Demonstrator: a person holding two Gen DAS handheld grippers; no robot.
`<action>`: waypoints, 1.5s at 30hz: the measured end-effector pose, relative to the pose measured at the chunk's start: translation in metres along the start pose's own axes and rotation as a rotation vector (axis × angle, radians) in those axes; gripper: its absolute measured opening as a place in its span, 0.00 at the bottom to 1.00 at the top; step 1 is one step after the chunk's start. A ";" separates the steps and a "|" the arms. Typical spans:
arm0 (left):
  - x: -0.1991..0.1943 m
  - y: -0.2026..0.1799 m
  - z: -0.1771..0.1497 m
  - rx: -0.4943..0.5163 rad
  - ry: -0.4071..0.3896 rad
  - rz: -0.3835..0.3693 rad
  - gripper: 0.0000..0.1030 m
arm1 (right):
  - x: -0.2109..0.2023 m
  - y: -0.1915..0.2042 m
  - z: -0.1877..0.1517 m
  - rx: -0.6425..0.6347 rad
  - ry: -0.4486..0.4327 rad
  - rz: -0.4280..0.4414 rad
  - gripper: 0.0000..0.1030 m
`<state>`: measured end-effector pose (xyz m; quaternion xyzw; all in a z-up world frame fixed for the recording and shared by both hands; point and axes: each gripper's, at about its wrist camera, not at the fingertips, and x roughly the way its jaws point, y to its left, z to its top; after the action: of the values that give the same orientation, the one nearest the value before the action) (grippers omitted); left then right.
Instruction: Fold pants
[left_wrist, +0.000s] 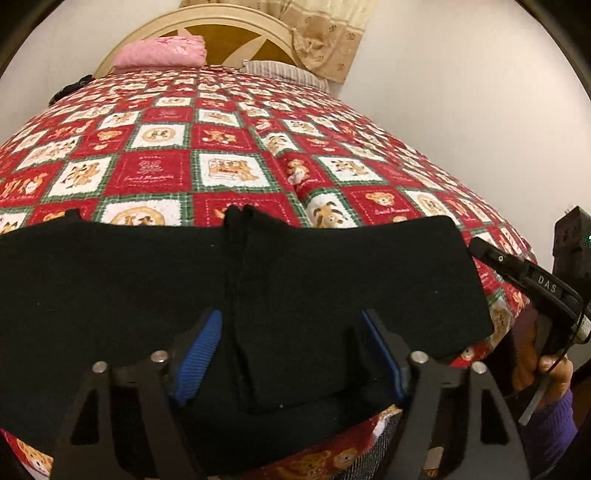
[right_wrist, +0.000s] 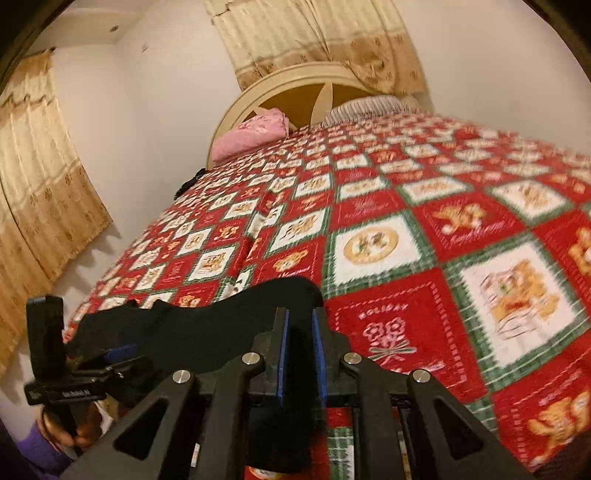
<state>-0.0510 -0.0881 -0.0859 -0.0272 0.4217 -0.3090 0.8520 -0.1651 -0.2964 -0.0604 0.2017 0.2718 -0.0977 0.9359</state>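
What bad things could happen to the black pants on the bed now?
1. The right gripper pinches only a thin edge of the soft black pants, so the cloth might slip out.
2. The left gripper has its blue pads apart around a raised fold, not pressing it, so that fold could flop open.
3. The pants lie close to the near edge of the red teddy-bear quilt; a pull might slide them off.

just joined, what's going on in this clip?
A person with a handheld gripper in each hand is folding black pants on a bed with a red teddy-bear quilt. The left gripper straddles a bunched fold in the middle, jaws apart, pads not pressing. The right gripper is nearly closed at the pants' edge; whether it pinches fabric is unclear. The pants lie spread along the near edge, fold unfinished.
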 end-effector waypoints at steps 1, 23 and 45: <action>-0.001 0.003 0.000 -0.020 -0.005 -0.004 0.69 | 0.004 -0.002 0.000 0.017 0.010 0.016 0.19; -0.010 0.010 -0.011 -0.090 0.034 0.035 0.14 | 0.056 0.026 0.008 -0.194 0.066 -0.094 0.19; -0.098 0.131 0.007 -0.099 -0.143 0.746 0.83 | 0.067 0.168 -0.031 -0.310 0.028 0.188 0.41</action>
<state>-0.0243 0.0702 -0.0526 0.0655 0.3566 0.0456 0.9308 -0.0742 -0.1368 -0.0661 0.0807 0.2766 0.0362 0.9569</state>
